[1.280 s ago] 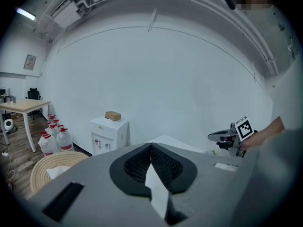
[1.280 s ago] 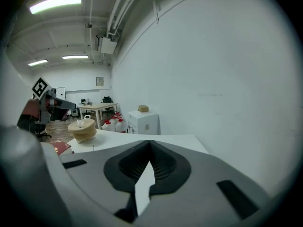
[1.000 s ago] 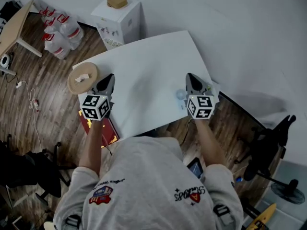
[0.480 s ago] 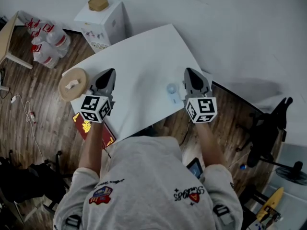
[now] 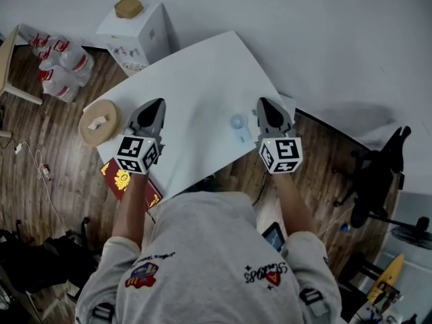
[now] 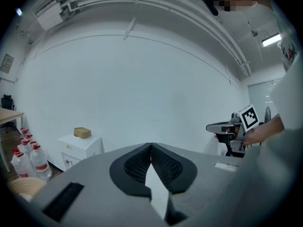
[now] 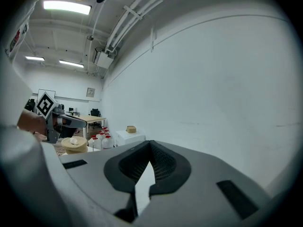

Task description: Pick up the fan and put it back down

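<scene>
A small pale blue fan (image 5: 238, 126) lies on the white table (image 5: 196, 79) near its front right corner. My right gripper (image 5: 262, 102) hovers just right of the fan, apart from it, shut and empty. In the right gripper view its jaws (image 7: 150, 144) meet at the tip with only wall beyond. My left gripper (image 5: 154, 103) hangs over the table's left edge, far from the fan. Its jaws (image 6: 151, 145) are also shut on nothing. The fan is hidden in both gripper views.
A round wooden stool (image 5: 99, 123) with a white scrap stands left of the table. A white cabinet (image 5: 138, 25) and water bottles (image 5: 61, 63) sit behind. A red box (image 5: 126, 181) lies on the floor. Black stands (image 5: 378, 181) are at the right.
Both grippers have risen a little, staying shut. The fan now shows farther left of the right gripper's tip. The fan stays on the table.
</scene>
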The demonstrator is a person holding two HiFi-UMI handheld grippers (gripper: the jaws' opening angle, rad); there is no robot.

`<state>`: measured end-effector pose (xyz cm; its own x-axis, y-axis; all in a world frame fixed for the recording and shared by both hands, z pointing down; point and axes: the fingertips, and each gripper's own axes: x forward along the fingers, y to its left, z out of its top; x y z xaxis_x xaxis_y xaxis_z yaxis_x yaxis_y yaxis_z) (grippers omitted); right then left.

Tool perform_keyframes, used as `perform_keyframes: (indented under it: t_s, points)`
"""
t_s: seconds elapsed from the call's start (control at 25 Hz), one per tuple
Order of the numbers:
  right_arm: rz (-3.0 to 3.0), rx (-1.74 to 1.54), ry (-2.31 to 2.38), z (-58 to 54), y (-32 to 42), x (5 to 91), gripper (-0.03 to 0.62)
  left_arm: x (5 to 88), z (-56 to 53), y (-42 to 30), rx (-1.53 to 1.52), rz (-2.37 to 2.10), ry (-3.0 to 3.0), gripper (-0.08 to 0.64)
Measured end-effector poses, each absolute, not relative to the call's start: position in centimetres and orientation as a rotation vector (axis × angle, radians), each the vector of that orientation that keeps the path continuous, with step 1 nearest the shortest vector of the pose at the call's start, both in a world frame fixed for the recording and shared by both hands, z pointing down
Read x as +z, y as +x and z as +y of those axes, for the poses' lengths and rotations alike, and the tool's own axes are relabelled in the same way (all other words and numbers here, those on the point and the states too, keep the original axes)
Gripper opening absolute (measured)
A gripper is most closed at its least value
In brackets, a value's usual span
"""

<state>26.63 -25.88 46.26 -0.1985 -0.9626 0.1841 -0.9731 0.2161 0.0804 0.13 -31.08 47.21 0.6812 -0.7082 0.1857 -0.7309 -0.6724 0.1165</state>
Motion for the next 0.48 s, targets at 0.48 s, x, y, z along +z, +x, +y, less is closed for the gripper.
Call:
perform_keyframes:
  t_s: [0.48]
  points:
    - [-2.277, 0.092, 1.858, -25.82, 27.43, 47.05, 0.002, 47.74, -31.26, 0.72, 0.200, -1.149, 2.703, 0.005]
